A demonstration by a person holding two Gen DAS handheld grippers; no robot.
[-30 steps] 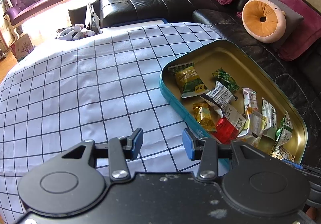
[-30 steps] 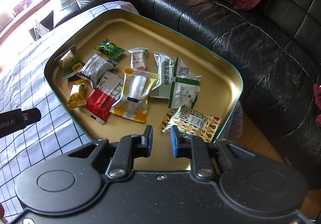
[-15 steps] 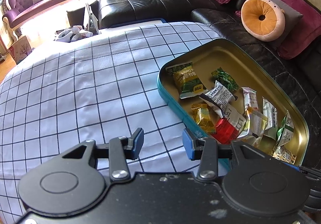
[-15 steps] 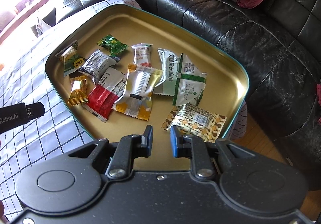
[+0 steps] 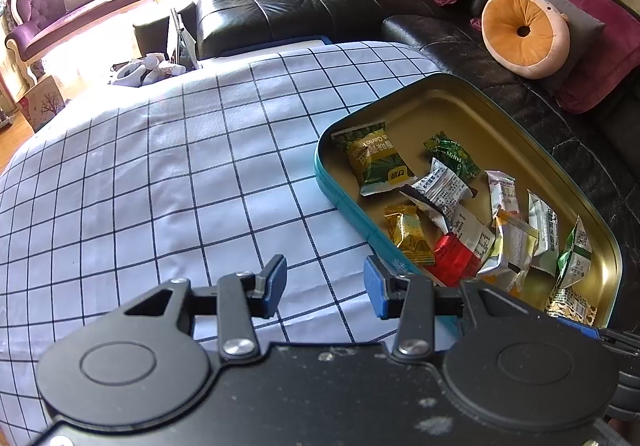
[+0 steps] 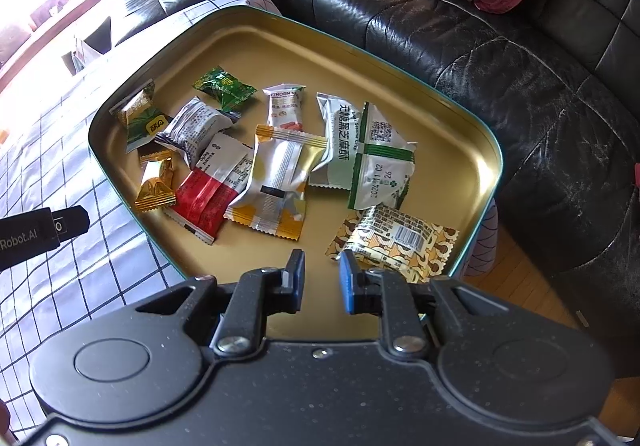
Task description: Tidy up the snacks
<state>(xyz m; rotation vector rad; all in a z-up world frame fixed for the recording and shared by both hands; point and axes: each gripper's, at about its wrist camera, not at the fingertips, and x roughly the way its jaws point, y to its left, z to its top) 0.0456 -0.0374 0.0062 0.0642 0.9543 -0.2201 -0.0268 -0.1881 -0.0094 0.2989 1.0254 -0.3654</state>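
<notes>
A teal tin with a gold inside sits at the right edge of the checked tablecloth. Several wrapped snacks lie in it, among them a green and yellow packet and a gold candy. My left gripper hangs open over the cloth, just left of the tin's near wall, holding nothing. The right wrist view looks down into the tin. My right gripper hovers over its near bare floor, jaws a narrow gap apart and empty. A brown patterned packet lies just right of it, a red packet to its left.
A black leather sofa wraps around the table's far and right sides, with an orange round cushion and magenta pillows. Wooden floor shows past the tin's right corner. The left gripper's body juts in at the left.
</notes>
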